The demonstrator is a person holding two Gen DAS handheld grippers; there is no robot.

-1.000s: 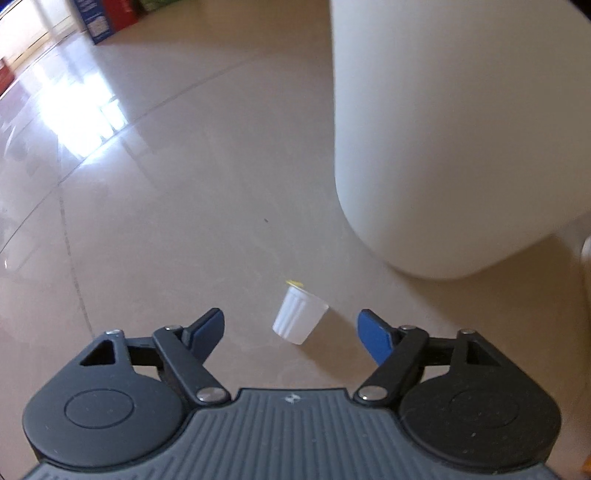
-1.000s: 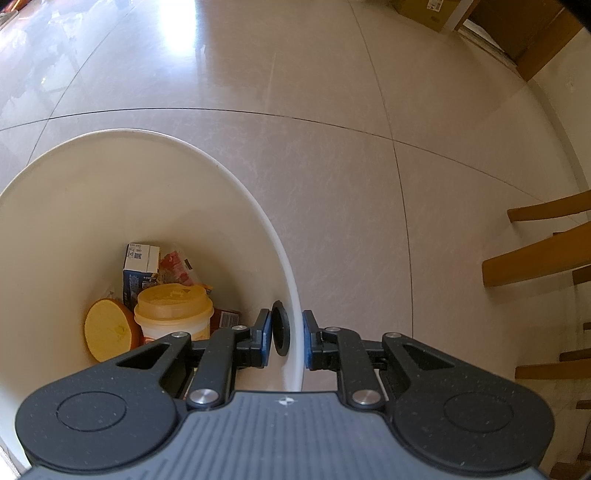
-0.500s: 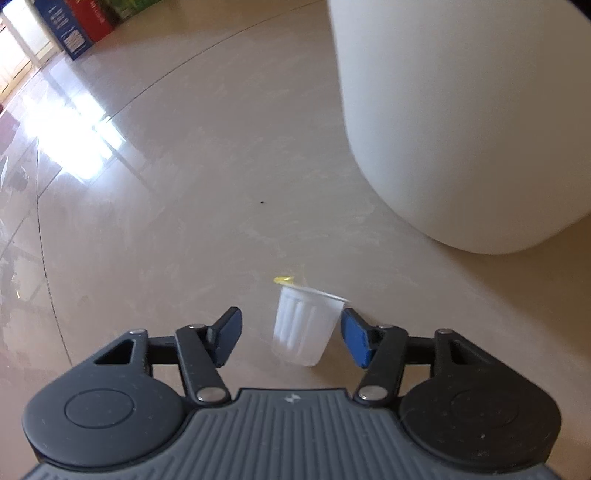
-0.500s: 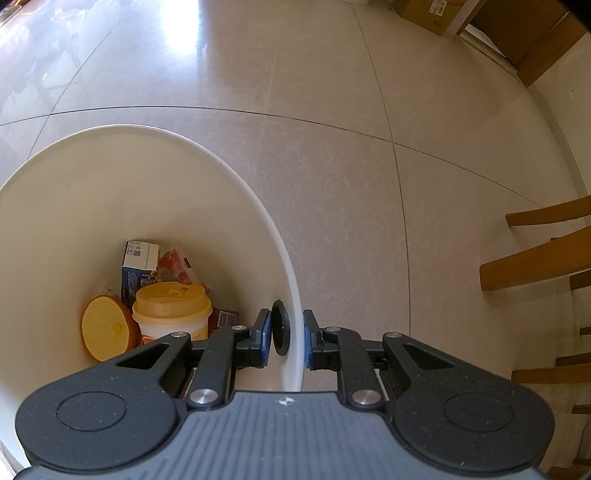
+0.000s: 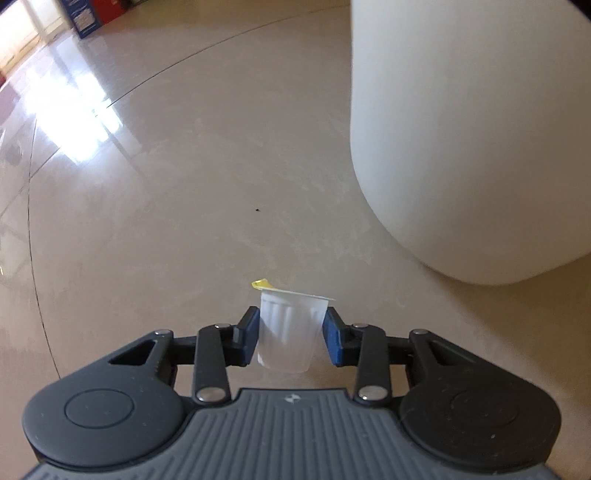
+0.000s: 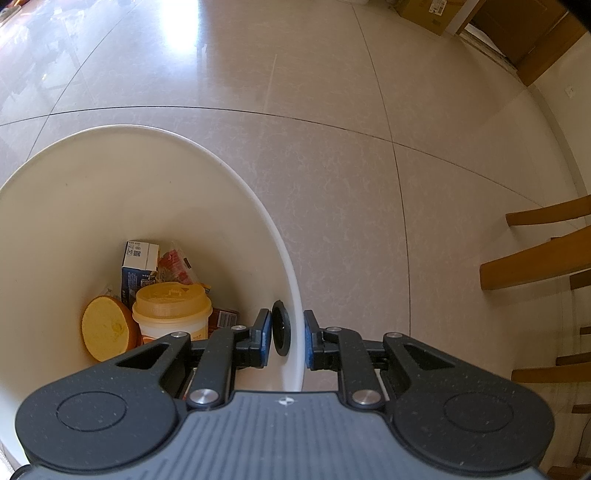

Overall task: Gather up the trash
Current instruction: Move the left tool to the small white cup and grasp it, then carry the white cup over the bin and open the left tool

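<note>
A small white ribbed plastic cup [image 5: 286, 343] with a yellow tab on its lid stands on the tiled floor, right between my left gripper's blue pads. The left gripper [image 5: 291, 328] is closing its jaws and both pads touch the cup's sides. The tall white trash bin [image 5: 461, 129] rises just to the right of it. In the right wrist view my right gripper [image 6: 286, 338] is shut on the bin's rim [image 6: 236, 177], with a black round disc [image 6: 280, 328] at the inner pad. Inside the bin lie a yellow-lidded tub [image 6: 171, 310], an orange round piece [image 6: 105, 328] and a blue-white carton [image 6: 138, 266].
Glossy beige floor tiles spread around the bin. Wooden chair parts [image 6: 535, 258] stand at the right, a cardboard box [image 6: 428, 14] and a brown door at the far right corner. A blue box [image 5: 85, 18] sits far off at the upper left.
My left gripper came down over the cup and its jaws narrowed from wide apart to touching the cup's sides. The right gripper and the bin stayed put.
</note>
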